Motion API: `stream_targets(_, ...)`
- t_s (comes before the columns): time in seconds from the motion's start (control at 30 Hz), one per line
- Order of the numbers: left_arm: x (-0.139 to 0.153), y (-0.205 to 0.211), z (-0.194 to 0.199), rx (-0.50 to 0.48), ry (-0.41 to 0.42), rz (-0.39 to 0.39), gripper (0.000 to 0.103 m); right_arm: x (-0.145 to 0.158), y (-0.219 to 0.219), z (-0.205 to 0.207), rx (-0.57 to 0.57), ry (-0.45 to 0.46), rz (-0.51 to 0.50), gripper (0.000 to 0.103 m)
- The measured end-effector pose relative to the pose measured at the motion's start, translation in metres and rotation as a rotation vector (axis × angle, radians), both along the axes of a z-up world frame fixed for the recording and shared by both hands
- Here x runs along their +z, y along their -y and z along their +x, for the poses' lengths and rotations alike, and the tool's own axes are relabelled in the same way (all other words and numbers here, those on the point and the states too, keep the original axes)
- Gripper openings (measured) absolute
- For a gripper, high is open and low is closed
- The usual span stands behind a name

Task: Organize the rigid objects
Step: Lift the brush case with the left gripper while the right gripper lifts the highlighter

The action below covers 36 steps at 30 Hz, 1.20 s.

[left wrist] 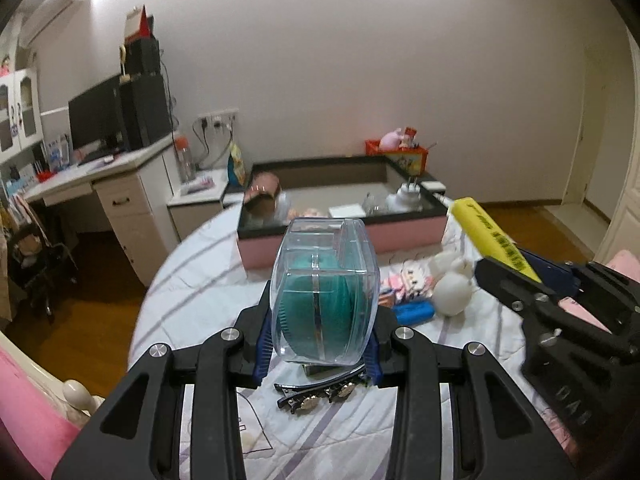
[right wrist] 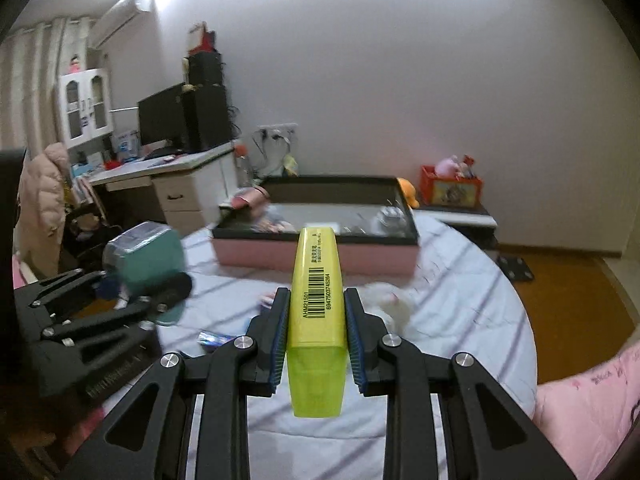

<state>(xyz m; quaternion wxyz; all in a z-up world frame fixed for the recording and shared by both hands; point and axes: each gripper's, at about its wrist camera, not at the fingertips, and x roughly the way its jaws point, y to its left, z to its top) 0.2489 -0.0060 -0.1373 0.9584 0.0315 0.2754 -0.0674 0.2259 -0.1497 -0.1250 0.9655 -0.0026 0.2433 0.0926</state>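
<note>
My left gripper (left wrist: pixel 318 320) is shut on a clear plastic case (left wrist: pixel 325 288) with a teal roll inside, held above the bed. That case shows blurred at the left of the right wrist view as a teal block (right wrist: pixel 148 264) in the left gripper (right wrist: pixel 132 304). My right gripper (right wrist: pixel 317 320) is shut on a yellow highlighter (right wrist: pixel 318 300) with a barcode label, cap end toward the camera. The highlighter (left wrist: pixel 494 238) also pokes in from the right of the left wrist view. A pink box with a black rim (left wrist: pixel 344 232) (right wrist: pixel 316 256) lies open ahead on the bed.
On the striped sheet lie a dark hair clip (left wrist: pixel 320 392), a blue tube (left wrist: pixel 414 312), a white figure (left wrist: pixel 452 288) and small packets (left wrist: pixel 404 280). The box holds a pink cup (left wrist: pixel 262 198) and several small items. A desk (left wrist: pixel 116 188) stands left; a red basket (right wrist: pixel 450 190) sits behind.
</note>
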Motion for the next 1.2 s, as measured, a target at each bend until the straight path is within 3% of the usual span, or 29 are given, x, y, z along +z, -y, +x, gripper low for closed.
stream_targets(0.27,0.036,-0.006,-0.026,0.048,0.128,-0.034,0.037,0.03,-0.016,-0.018,-0.007,0.085,-0.026,0.027)
stream_targets(0.67,0.071,-0.001,-0.058,0.074,0.283,0.003,0.037,0.064,-0.022,-0.04,-0.007,0.203,-0.033,0.027)
stream_targets(1.2,0.083,0.01,-0.034,0.06,0.367,0.029,0.037,0.078,-0.024,-0.024,-0.036,0.254,-0.041,0.027)
